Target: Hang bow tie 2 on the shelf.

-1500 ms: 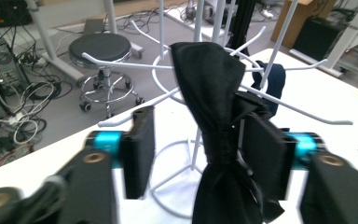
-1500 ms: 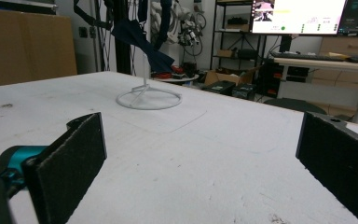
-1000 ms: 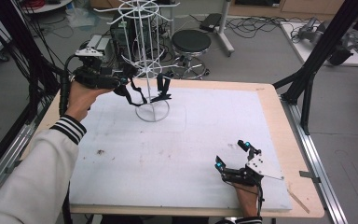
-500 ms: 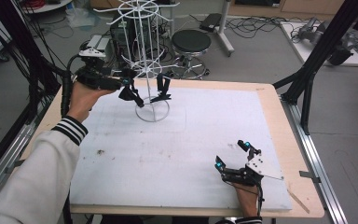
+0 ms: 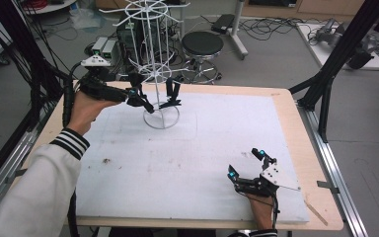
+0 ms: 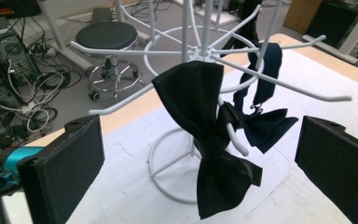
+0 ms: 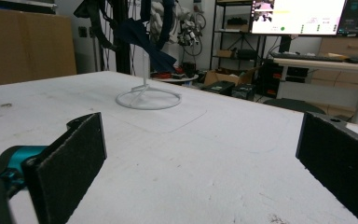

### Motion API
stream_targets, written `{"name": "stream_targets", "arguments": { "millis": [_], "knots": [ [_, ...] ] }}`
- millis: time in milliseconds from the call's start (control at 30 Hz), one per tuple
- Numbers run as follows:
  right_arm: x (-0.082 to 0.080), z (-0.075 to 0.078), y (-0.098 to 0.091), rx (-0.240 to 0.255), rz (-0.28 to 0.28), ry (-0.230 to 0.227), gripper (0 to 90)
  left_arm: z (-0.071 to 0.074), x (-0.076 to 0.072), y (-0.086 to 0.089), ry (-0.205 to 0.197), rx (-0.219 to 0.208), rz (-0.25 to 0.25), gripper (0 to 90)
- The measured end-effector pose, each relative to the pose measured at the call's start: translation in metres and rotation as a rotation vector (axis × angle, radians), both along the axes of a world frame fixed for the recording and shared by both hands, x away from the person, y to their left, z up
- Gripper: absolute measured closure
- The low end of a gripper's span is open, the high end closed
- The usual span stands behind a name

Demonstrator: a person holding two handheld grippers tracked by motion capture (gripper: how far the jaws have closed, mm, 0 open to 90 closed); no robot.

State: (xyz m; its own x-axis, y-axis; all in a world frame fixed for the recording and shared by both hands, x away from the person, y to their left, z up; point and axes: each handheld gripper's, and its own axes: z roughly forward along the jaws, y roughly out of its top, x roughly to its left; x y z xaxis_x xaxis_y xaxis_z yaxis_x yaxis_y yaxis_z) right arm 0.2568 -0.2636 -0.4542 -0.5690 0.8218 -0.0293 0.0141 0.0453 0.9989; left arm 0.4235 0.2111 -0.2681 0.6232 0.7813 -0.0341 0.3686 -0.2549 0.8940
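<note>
A white wire rack (image 5: 152, 54) stands at the table's far left on a ring base (image 5: 161, 118). A black bow tie (image 6: 209, 140) hangs from one of its arms, with a navy bow tie (image 6: 261, 123) on an arm behind it. My left gripper (image 5: 137, 95) is open and held up at the rack. Its jaws stand wide on either side of the black bow tie without touching it. Near the front edge on the right, my right gripper (image 5: 244, 162) rests open on the table, holding nothing. The right gripper view shows the ring base (image 7: 148, 99) and the navy bow tie (image 7: 149, 44) far ahead.
A white sheet (image 5: 202, 148) covers the wooden table (image 5: 296, 128). Behind the table stand a round black stool (image 5: 202, 44) and loose cables on the floor. Black frame posts (image 5: 335, 54) rise at the right and left sides.
The left gripper has shifted only slightly beside the rack. The right gripper has stayed in place on the table.
</note>
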Motion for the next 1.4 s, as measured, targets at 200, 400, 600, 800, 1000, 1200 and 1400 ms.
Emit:
{"name": "stream_targets", "arguments": {
  "millis": [200,400,600,800,1000,1200,1400],
  "knots": [
    [0.0,0.0,0.0,0.01,0.0,0.008,0.8,-0.007,-0.016,0.005,-0.045,-0.03,-0.056,1.7],
    [0.0,0.0,0.0,0.003,0.001,0.006,0.8,-0.024,-0.043,0.016,-0.102,-0.102,-0.131,1.7],
    [0.0,0.0,0.0,0.001,0.0,0.001,0.8,-0.047,-0.075,0.028,-0.153,-0.153,-0.186,1.7],
    [0.0,0.0,0.0,0.001,-0.002,0.002,0.8,-0.081,-0.101,0.043,-0.178,-0.201,-0.196,1.7],
    [0.0,0.0,0.0,0.001,-0.005,0.0,0.8,-0.117,-0.122,0.057,-0.214,-0.254,-0.191,1.7],
    [-0.001,0.0,0.001,0.002,-0.01,0.0,0.8,-0.143,-0.133,0.066,-0.252,-0.302,-0.165,1.7],
    [-0.001,0.0,0.001,0.001,-0.012,0.0,0.8,-0.164,-0.138,0.071,-0.26,-0.328,-0.143,1.7]
  ]
}}
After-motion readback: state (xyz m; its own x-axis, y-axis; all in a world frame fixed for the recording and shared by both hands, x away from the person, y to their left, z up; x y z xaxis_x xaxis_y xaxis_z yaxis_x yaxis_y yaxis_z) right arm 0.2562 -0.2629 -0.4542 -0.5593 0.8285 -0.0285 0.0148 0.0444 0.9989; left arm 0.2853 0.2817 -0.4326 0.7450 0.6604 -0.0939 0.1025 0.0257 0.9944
